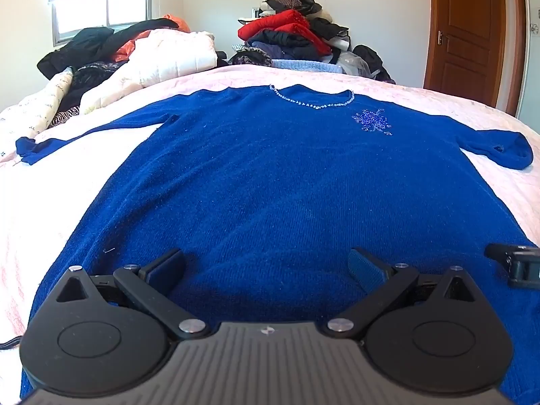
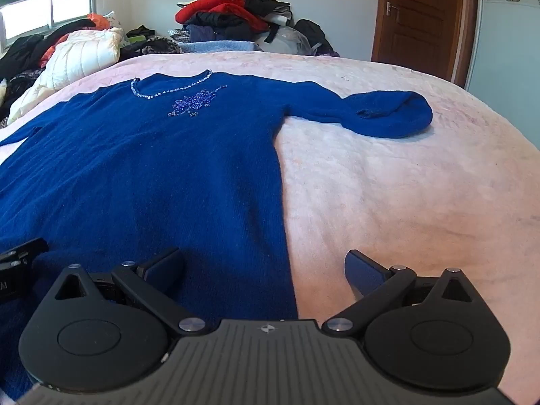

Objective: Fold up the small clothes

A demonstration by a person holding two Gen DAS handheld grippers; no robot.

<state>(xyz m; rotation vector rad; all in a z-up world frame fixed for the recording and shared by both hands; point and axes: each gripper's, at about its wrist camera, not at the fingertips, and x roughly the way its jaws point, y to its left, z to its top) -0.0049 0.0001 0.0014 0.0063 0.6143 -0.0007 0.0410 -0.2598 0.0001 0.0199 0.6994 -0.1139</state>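
Note:
A dark blue knit sweater (image 1: pixel 256 175) with a beaded neckline and a beaded flower lies flat, front up, on a pale pink bedspread (image 1: pixel 438 108). Its sleeves stretch out to both sides; the right sleeve's cuff (image 2: pixel 391 114) is curled over. My left gripper (image 1: pixel 266 266) is open just above the sweater's lower middle. My right gripper (image 2: pixel 265 266) is open over the sweater's (image 2: pixel 141 168) lower right side edge, one finger over the knit, the other over the bedspread (image 2: pixel 405 185). Each gripper shows at the edge of the other's view.
Piles of clothes (image 1: pixel 297 37) and a white quilted jacket (image 1: pixel 175 57) lie at the far side of the bed. A brown door (image 2: pixel 418 17) stands at the right, a window (image 1: pixel 101 13) at the left.

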